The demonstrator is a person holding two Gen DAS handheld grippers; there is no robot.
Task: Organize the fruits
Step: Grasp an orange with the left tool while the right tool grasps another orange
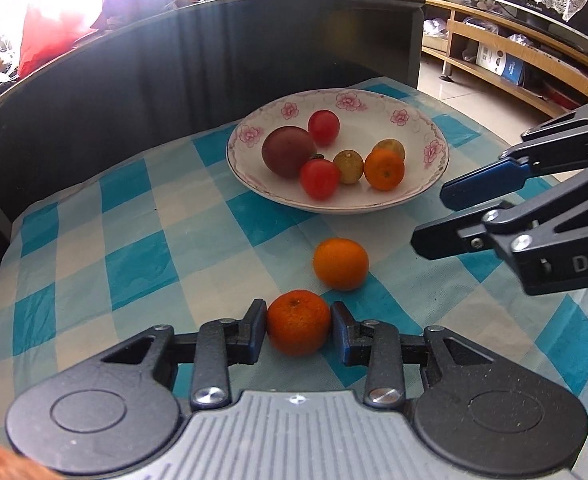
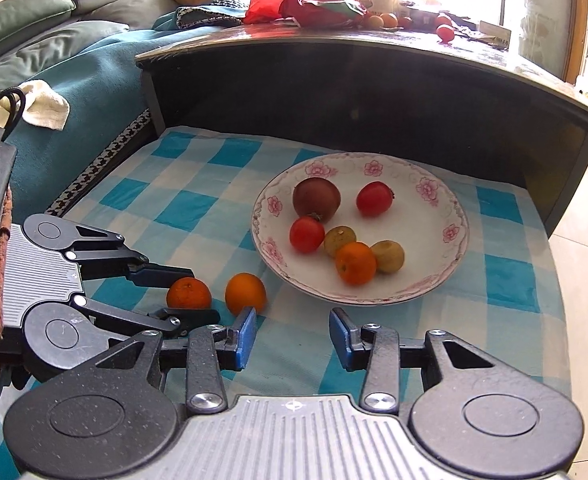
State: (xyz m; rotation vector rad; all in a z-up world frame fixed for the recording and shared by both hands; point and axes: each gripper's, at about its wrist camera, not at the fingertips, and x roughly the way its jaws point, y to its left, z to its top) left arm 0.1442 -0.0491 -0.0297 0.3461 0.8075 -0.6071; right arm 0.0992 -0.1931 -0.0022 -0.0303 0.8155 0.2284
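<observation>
While six fruits fill the plate, two oranges lie outside.

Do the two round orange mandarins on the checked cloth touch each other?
Apart. The right wrist view shows cloth between the near mandarin and the far mandarin.

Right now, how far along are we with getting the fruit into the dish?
Six fruits already sit in the flowered dish. The left claw brackets one orange on the checked cloth, its pads at the fruit's sides, though a firm grip isn't certain. A second orange still lies loose beside it. The right claw is open and empty.
</observation>
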